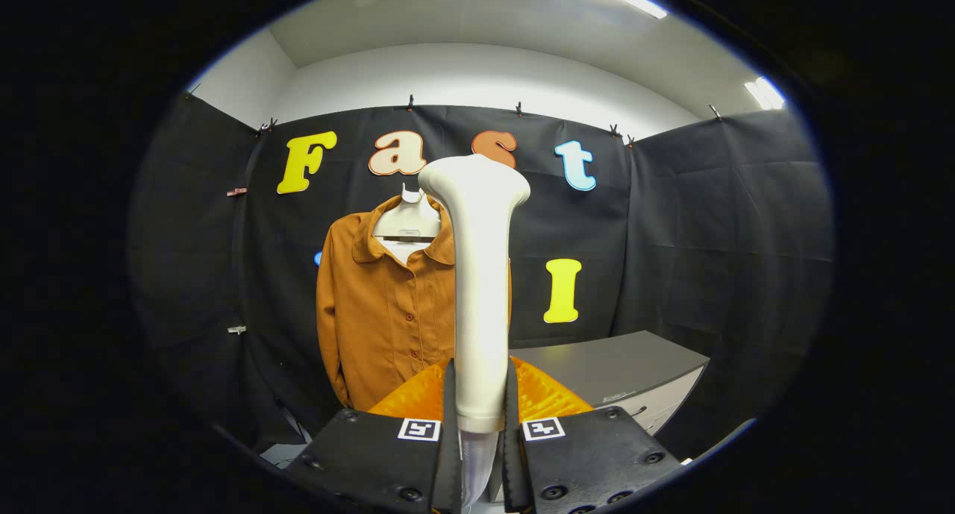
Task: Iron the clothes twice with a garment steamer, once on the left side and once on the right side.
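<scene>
Gripper (480,395) is closed narrow on the garment steamer (477,275), both fingers pressing the lower part of its white handle, head pointing up and flared at the top. Steamer stands upright between the fingers and blocks the middle of the view. Orange shirt (384,305) hangs on a white hanger (406,219) against the black booth wall, beyond the fingers and well apart from the steamer head, buttons down the front; its right half is hidden behind the steamer body. Grey cabinet (619,368) sits to the right, lower down. No contact with the fabric yet, so neither pass looks done. Risks: handle is smooth and tapered, could twist or slide in the grip when pushed against cloth; shirt hangs loose, may swing away or bunch under pressure; blocked sightline makes it easy to miss one side or clip the hanger.
</scene>
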A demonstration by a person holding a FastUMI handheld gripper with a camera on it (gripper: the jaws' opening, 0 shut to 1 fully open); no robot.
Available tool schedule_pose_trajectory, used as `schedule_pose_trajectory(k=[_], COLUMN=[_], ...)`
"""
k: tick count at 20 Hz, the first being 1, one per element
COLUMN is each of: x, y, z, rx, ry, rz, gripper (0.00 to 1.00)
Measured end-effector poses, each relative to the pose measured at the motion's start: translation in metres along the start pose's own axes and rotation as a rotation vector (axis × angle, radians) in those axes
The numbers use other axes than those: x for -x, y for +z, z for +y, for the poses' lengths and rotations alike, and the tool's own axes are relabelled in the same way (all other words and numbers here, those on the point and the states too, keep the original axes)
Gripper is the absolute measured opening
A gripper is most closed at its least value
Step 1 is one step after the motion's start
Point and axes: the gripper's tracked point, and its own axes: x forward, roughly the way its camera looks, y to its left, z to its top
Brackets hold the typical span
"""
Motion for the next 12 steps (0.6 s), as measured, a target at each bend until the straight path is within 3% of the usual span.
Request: schedule_pose_trajectory(k=[12], x=[-0.0012], y=[0.0004], z=[0.0014], rx=[0.003], ry=[0.002], rz=[0.002], gripper=[0.25])
